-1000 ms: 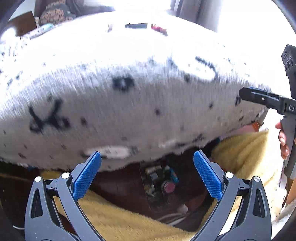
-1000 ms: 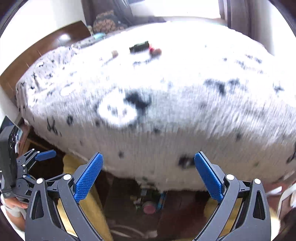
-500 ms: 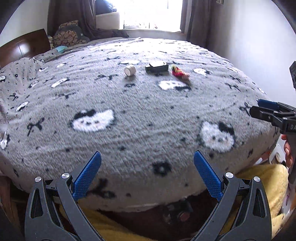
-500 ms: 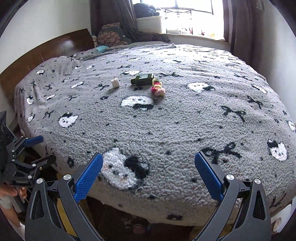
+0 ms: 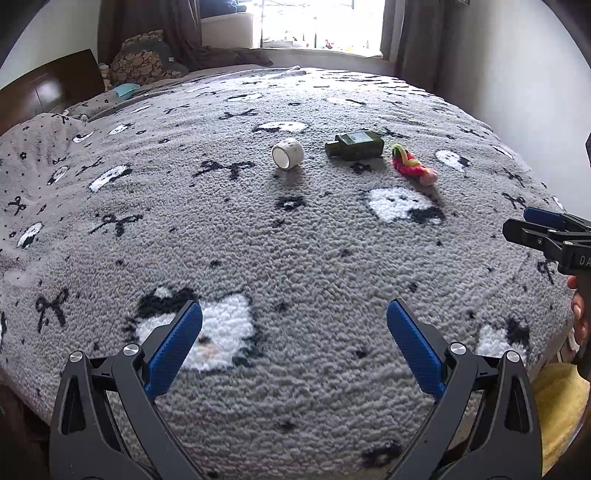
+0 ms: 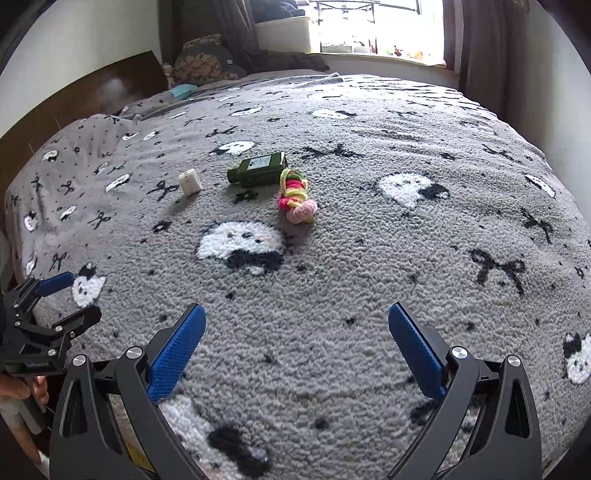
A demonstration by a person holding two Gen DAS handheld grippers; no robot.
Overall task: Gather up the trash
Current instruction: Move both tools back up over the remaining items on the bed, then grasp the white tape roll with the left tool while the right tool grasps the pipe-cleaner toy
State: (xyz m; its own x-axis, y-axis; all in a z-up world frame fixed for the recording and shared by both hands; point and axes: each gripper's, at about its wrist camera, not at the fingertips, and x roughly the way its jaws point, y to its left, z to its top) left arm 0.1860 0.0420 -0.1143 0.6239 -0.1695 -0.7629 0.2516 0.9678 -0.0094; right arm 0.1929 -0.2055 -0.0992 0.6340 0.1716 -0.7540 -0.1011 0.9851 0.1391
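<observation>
Trash strewn mid-bed on a grey cat-print blanket (image 5: 295, 258): white tape roll (image 5: 287, 153), dark green bottle (image 5: 354, 144) lying flat, pink-and-yellow knitted scrap (image 5: 413, 165) just beside it. Left tool (image 5: 294, 338) and right tool (image 6: 296, 339) both spread wide, empty, hovering over the near edge, well apart from all three. Window (image 6: 373, 26) bright beyond.

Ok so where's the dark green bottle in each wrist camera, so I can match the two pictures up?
Left wrist view: the green bottle lies on its side upper centre-right, between the white roll on its left and the pink and yellow yarn toy on its right.
Right wrist view: the bottle is upper centre-left, the toy just below-right, touching or nearly so.
Shared landmark: the white cat face on the grey blanket, just nearer than the toy.
</observation>
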